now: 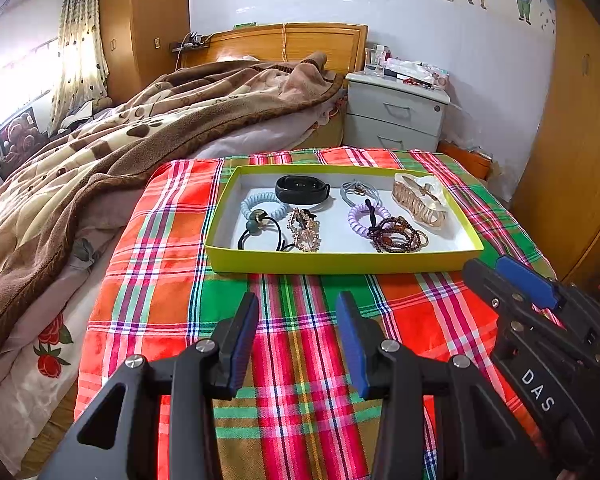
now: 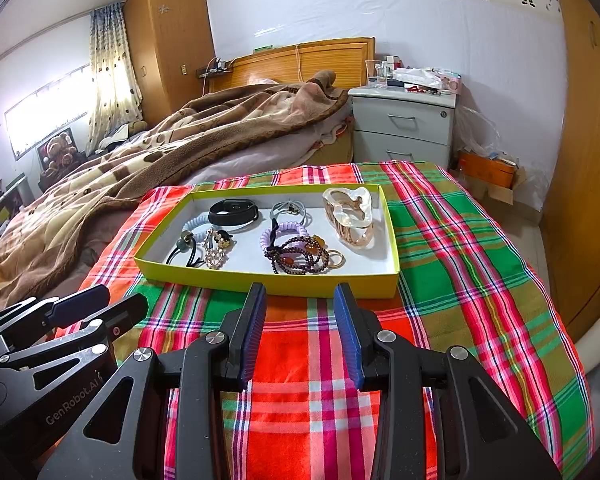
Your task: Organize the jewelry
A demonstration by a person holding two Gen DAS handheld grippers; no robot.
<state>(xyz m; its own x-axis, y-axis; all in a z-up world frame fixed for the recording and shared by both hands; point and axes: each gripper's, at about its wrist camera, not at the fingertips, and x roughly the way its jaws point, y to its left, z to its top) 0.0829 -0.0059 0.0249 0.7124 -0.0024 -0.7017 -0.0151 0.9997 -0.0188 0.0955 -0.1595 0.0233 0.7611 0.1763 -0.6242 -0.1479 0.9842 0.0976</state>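
Right wrist view alone shows a paper roll at four o'clock. Bed lies at ten o'clock of the plaid tabletop; yellow tray holds hair ties and bracelets at twelve o'clock. Left tongs and right tongs gape wide, empty.
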